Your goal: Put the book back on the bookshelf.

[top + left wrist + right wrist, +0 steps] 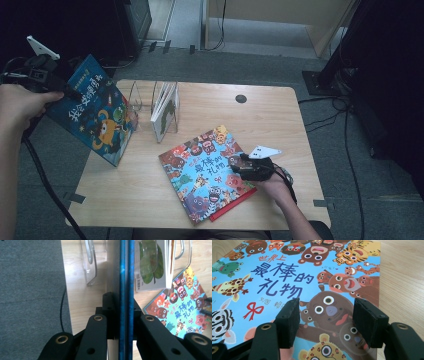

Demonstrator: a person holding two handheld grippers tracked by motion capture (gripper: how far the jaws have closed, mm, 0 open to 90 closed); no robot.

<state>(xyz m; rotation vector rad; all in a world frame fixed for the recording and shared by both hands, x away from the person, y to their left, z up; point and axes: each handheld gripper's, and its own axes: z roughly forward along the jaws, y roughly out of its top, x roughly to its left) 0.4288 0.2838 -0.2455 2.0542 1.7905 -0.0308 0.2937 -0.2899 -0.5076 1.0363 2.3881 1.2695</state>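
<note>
Beside the clear acrylic book rack (150, 107), the left gripper (126, 315) is clamping a tilted dark-blue picture book (95, 112) — the right gripper (325, 322) is hovering open-jawed over the flat light-blue animal-covered book (207, 172).

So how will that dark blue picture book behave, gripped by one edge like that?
Likely stiff: the dark blue book hangs flat, unbent, from the left tongs. Probably light, since one edge grip carries it. It may pivot or slip if swung.

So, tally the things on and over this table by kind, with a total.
Picture books: 3, namely the blue book in the left tongs, the animal book lying flat, and the white book in the rack.
Clear rack: 1
Total: 4
</note>
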